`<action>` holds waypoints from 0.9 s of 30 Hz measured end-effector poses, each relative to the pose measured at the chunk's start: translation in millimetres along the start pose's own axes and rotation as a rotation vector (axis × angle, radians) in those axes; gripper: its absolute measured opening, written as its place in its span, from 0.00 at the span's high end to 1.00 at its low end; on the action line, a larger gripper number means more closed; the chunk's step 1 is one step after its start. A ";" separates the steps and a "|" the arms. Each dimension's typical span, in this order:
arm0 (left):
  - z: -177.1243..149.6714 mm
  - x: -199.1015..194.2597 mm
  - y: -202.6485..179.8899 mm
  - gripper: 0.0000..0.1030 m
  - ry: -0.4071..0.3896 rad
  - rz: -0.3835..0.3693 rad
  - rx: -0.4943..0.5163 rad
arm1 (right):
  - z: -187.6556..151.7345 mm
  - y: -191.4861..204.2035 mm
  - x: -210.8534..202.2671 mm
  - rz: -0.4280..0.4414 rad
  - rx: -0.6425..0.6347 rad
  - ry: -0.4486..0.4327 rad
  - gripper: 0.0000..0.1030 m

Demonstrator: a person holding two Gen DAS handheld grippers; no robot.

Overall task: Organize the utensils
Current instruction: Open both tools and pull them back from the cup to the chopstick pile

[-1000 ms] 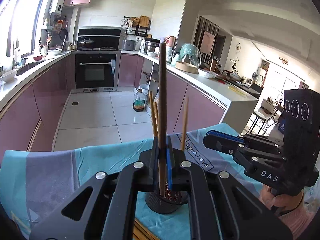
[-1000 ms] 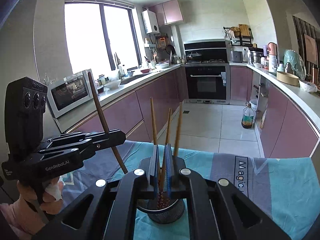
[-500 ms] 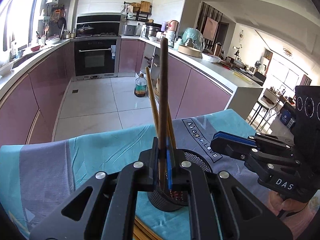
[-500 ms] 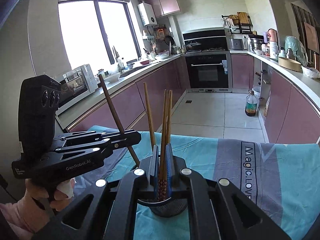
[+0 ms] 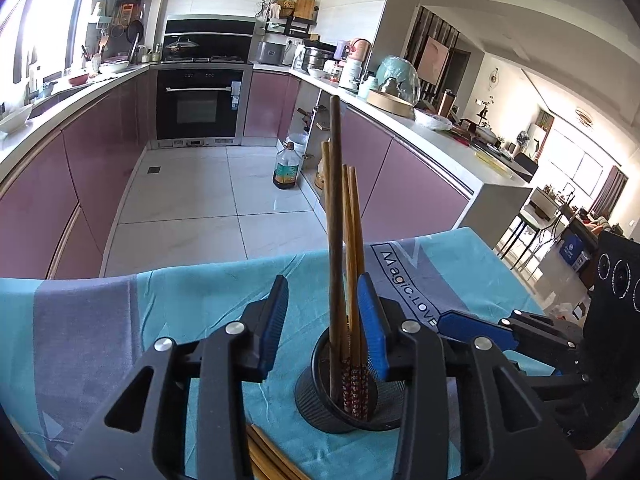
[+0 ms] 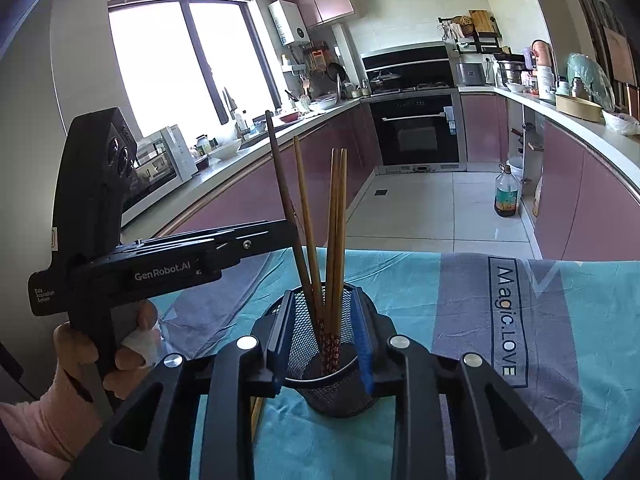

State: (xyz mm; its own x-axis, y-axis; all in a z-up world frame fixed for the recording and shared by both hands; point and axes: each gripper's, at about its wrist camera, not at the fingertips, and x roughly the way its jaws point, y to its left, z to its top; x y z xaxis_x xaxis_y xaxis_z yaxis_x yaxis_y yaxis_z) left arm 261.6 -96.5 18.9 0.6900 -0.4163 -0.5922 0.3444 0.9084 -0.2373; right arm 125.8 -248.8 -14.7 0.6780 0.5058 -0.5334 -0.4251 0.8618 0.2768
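Note:
A black mesh cup (image 5: 347,396) stands on the teal tablecloth (image 5: 120,320) and also shows in the right wrist view (image 6: 328,364). Several wooden chopsticks (image 5: 352,248) and one longer dark stick (image 5: 335,216) stand upright in it. My left gripper (image 5: 323,320) is open, its jaws apart on either side of the sticks, holding nothing. My right gripper (image 6: 322,340) is open too, its jaws on either side of the cup's rim. The dark stick (image 6: 285,196) leans left in the right wrist view, beside the other chopsticks (image 6: 334,232).
More wooden sticks (image 5: 268,460) lie on the cloth in front of the cup. Kitchen counters (image 5: 420,128), an oven (image 5: 200,100) and an oil bottle (image 5: 286,168) on the floor lie beyond the table's far edge.
Both grippers have opened. The left let go of the dark stick and the right let go of its chopsticks, which now stand in the cup.

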 end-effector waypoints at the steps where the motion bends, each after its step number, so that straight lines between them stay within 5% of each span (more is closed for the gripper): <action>1: -1.8 -2.4 0.9 0.65 -0.004 0.007 0.000 | -0.9 -0.6 -0.2 0.002 0.002 0.001 0.73; 14: -57.4 -74.5 14.2 0.46 -0.130 0.110 0.079 | -30.4 22.4 -21.8 0.110 -0.064 0.026 0.67; 27: -171.8 -72.9 43.3 0.45 0.112 0.138 0.058 | -84.1 41.1 20.5 0.114 -0.055 0.226 0.67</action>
State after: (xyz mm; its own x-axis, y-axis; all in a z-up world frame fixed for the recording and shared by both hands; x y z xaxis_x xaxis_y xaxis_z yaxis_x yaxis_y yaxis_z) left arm 116.8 -19.9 -80.5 0.6589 -0.2774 -0.6992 0.2892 0.9515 -0.1050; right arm 71.8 -206.3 -81.4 0.4756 0.5723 -0.6681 -0.5270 0.7934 0.3045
